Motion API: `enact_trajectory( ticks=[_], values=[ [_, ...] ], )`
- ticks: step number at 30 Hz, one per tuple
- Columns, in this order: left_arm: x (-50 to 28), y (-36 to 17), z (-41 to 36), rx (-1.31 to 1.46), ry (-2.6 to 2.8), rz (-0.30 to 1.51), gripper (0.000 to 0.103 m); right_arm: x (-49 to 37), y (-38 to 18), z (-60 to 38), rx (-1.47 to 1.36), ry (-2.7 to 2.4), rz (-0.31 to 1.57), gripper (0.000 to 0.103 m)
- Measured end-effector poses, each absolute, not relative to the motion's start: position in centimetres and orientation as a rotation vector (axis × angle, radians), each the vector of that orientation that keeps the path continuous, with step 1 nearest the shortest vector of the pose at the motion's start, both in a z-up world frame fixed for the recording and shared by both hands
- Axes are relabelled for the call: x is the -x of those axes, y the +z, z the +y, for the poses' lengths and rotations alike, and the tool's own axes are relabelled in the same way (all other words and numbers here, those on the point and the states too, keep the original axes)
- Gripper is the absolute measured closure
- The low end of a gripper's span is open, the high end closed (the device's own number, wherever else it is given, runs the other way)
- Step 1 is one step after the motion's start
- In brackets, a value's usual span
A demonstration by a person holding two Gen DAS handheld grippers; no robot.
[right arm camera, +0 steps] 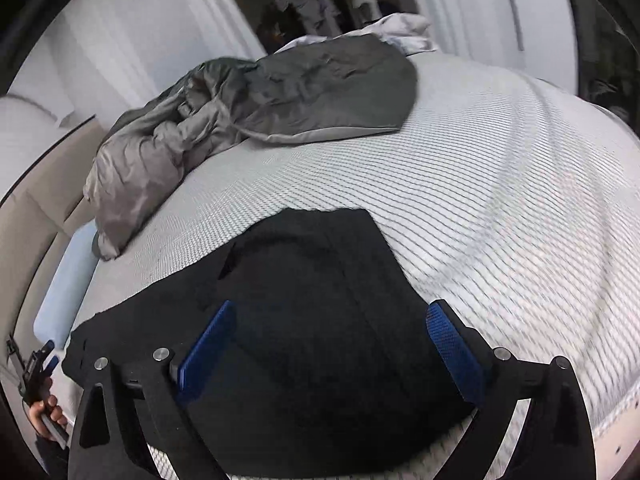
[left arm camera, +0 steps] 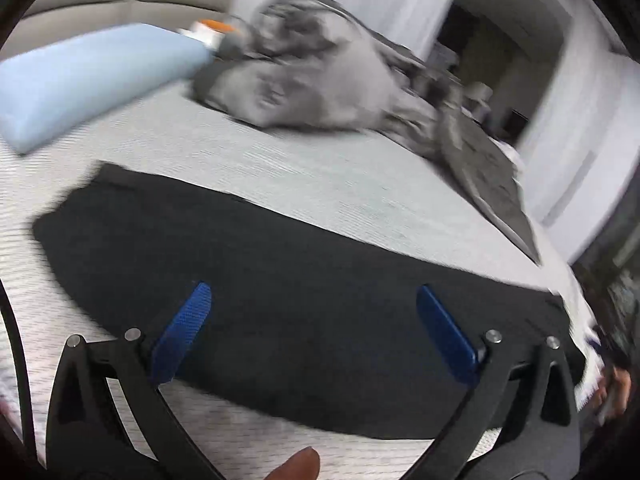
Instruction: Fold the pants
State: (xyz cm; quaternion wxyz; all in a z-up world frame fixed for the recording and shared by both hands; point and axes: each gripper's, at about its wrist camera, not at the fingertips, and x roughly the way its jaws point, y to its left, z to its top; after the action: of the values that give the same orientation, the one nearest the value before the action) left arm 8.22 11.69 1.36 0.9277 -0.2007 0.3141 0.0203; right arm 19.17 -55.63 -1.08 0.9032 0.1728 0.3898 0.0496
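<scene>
Black pants (left arm camera: 288, 300) lie flat on a white textured bed (left arm camera: 328, 192); they also show in the right wrist view (right arm camera: 316, 340). My left gripper (left arm camera: 314, 294) is open and empty, its blue fingers (left arm camera: 184, 332) hovering above the pants' middle. My right gripper (right arm camera: 330, 312) is open and empty above the wider end of the pants. The left gripper also shows at the far left of the right wrist view (right arm camera: 46, 354), held in a hand beside the pants' other end.
A crumpled grey duvet (left arm camera: 320, 80) lies at the far side of the bed, also in the right wrist view (right arm camera: 256, 104). A light blue pillow (left arm camera: 80, 80) lies at the headboard. White cloth (right arm camera: 404, 28) sits behind the duvet.
</scene>
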Motion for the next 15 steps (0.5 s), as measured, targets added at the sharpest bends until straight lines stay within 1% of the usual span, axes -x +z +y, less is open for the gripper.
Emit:
enact_trajectory(
  ticks=[5,11,12,14,15],
  values=[
    [-9.7,-1.5,6.2,0.357,-0.094,0.735,0.001,-26.0,-2.2,-55.1,-0.315,0.106,0.888,0.005],
    [-10.4,-4.1,4.2,0.326,-0.083,0.817,0.001,-32.8,-4.8,-55.5,-0.265,0.095,1.028,0.005],
    [-10.2,-4.2,4.0,0.317,-0.078,0.818,0.001,-33.7,-5.6,-55.5,-0.253,0.096,1.059,0.01],
    [-9.7,-4.2,3.8,0.31,-0.071,0.817,0.001,-34.7,-6.5,-55.1,-0.239,0.115,1.097,0.034],
    [-10.5,-4.3,3.9,0.314,-0.071,0.819,0.001,-34.7,-6.6,-54.8,-0.225,0.125,1.102,0.05]
  ],
)
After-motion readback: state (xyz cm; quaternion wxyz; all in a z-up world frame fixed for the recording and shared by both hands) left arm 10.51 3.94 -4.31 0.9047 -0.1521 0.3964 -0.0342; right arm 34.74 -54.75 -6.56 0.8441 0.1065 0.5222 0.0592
